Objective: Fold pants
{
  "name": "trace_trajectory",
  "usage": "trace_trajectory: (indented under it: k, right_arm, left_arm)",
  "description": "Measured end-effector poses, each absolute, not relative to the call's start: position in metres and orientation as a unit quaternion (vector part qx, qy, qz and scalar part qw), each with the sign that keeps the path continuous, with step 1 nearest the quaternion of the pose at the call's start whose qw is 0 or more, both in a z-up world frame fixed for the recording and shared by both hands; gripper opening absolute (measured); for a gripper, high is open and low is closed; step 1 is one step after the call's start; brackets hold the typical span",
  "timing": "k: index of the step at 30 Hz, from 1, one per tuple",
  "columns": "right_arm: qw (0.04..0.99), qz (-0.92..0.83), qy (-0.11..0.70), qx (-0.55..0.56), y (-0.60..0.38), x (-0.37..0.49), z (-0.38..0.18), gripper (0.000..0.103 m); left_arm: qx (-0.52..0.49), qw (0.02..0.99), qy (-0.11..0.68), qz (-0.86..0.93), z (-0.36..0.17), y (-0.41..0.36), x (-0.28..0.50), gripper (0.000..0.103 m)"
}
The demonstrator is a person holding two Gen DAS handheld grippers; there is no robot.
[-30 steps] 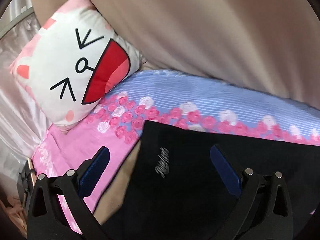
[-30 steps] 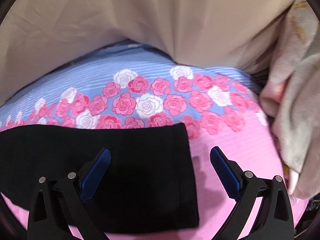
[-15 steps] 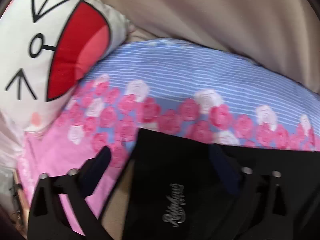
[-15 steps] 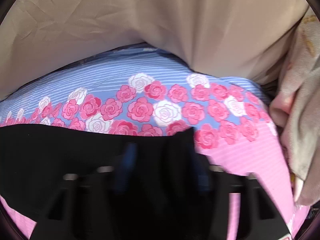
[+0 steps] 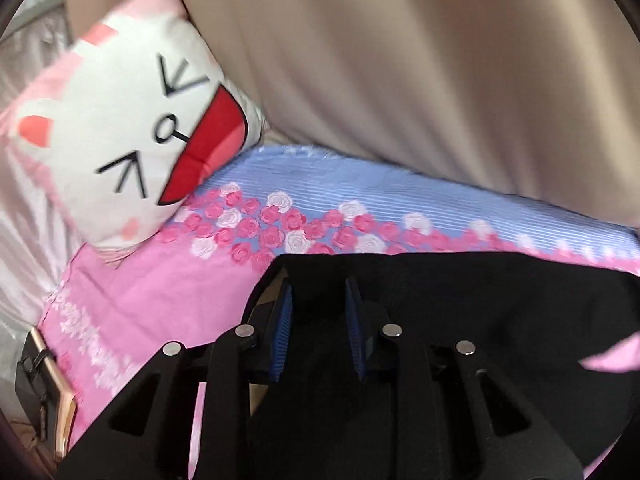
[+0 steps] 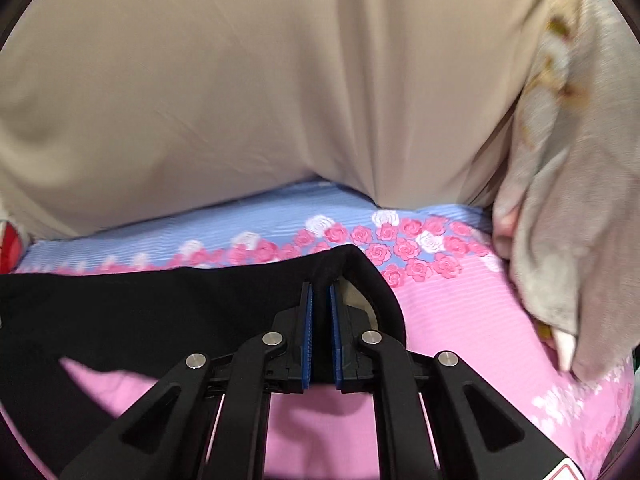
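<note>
The black pants [image 5: 460,320] lie across a pink and blue flowered bedsheet [image 5: 152,292]. My left gripper [image 5: 318,288] is shut on the pants' left end, with the cloth bunched between the blue pads. My right gripper [image 6: 320,292] is shut on the right end of the pants [image 6: 160,312] and lifts that corner off the sheet [image 6: 460,320]. The cloth between the two ends hangs raised, with pink sheet showing under it.
A white cat-face pillow [image 5: 120,144] leans at the back left. A beige curtain [image 6: 260,100] hangs behind the bed. A pale blanket [image 6: 572,200] is heaped at the right. A dark box [image 5: 36,392] sits at the bed's left edge.
Both grippers were open over the flat pants. They have closed on the two ends and lifted the cloth off the sheet.
</note>
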State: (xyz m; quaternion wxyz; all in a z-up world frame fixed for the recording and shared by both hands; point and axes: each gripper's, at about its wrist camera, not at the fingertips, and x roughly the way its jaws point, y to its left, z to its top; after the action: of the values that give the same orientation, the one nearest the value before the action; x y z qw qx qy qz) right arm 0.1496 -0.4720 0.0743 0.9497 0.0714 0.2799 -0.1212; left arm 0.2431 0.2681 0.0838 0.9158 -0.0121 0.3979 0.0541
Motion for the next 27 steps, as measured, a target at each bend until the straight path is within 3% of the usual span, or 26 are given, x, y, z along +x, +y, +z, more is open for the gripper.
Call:
trace_trajectory:
  k: [4, 8, 10, 14, 15, 16, 24, 25, 27]
  right_arm:
    - [0.957, -0.102, 0.265, 0.054, -0.459, 0.089, 0.083, 0.007]
    - [0.952, -0.108, 0.284, 0.028, -0.447, 0.039, 0.065, 0.007]
    - [0.946, -0.117, 0.303, 0.025, -0.446, 0.021, 0.045, 0.007]
    - [0.937, -0.124, 0.323, 0.049, -0.447, 0.008, 0.012, 0.007]
    - [0.936, -0.122, 0.325, 0.061, -0.447, 0.005, 0.006, 0.007]
    - [0.935, -0.125, 0.325, 0.066, -0.446, 0.003, 0.002, 0.008]
    - [0.93, -0.135, 0.332, 0.081, -0.434, -0.007, -0.007, 0.01]
    - [0.929, -0.137, 0.333, 0.081, -0.433, -0.008, -0.007, 0.01]
    - [0.928, -0.138, 0.335, 0.083, -0.433, -0.009, -0.008, 0.01]
  left_arm:
    - [-0.003, 0.933, 0.357, 0.05, 0.114, 0.276, 0.16, 0.023]
    - [0.01, 0.922, 0.383, 0.054, 0.092, 0.283, 0.099, 0.029]
    - [0.012, 0.911, 0.406, 0.069, 0.068, 0.283, 0.092, 0.057]
    - [-0.013, 0.907, 0.416, 0.066, 0.035, 0.273, 0.103, 0.079]
    - [-0.034, 0.906, 0.418, 0.064, 0.028, 0.271, 0.116, 0.092]
    - [-0.057, 0.905, 0.417, 0.063, 0.022, 0.272, 0.128, 0.095]
    - [-0.193, 0.854, 0.478, 0.069, -0.028, 0.29, 0.21, 0.092]
    - [-0.214, 0.85, 0.478, 0.058, -0.031, 0.295, 0.212, 0.069]
    - [-0.226, 0.84, 0.491, 0.035, -0.03, 0.298, 0.212, 0.034]
